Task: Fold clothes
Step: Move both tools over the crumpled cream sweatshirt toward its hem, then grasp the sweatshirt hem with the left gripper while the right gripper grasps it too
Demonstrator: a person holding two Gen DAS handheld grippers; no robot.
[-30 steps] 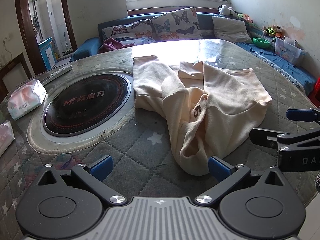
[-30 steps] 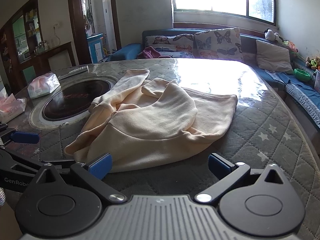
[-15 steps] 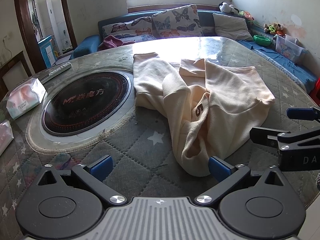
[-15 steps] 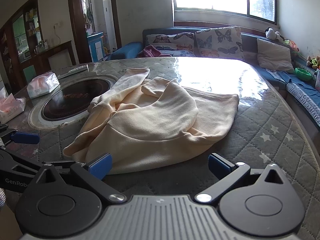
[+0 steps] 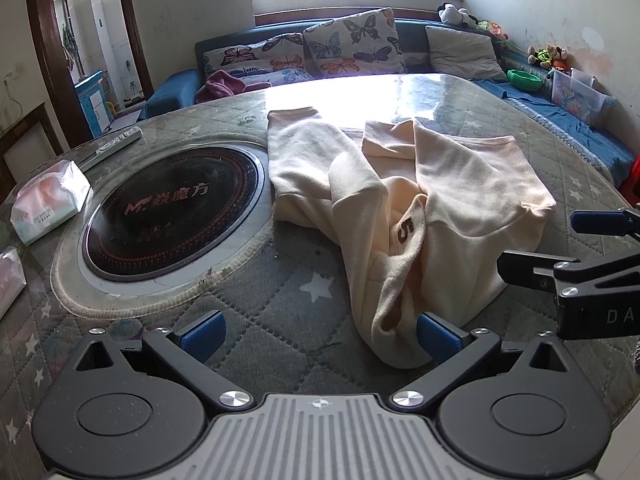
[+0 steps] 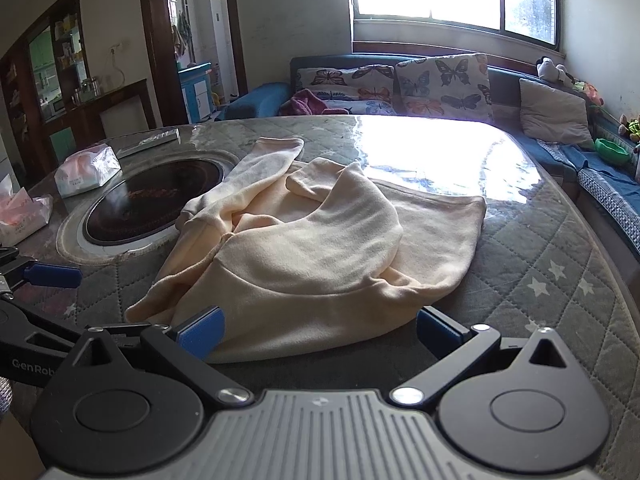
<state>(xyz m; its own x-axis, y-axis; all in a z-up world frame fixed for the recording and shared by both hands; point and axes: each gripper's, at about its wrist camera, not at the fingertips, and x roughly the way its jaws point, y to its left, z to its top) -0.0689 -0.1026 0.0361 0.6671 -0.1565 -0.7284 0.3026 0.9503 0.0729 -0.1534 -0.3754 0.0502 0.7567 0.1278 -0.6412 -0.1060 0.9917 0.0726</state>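
Note:
A cream sweatshirt (image 5: 404, 200) lies crumpled on the quilted round table (image 5: 280, 304), with a dark "5" showing on a fold. It also shows in the right wrist view (image 6: 320, 248). My left gripper (image 5: 318, 334) is open and empty, low over the table just short of the garment's near end. My right gripper (image 6: 318, 326) is open, with the sweatshirt's near hem lying between its blue pads; I cannot tell if they touch it. The right gripper shows in the left wrist view (image 5: 568, 248), and the left gripper in the right wrist view (image 6: 44, 280).
A round black cooktop (image 5: 172, 212) is set into the table left of the garment. Tissue packs (image 5: 48, 200) and a remote (image 5: 116, 146) lie at the left. A sofa with butterfly cushions (image 5: 348, 44) stands behind the table.
Both grippers have moved slightly forward toward the sweatshirt. The garment has not moved.

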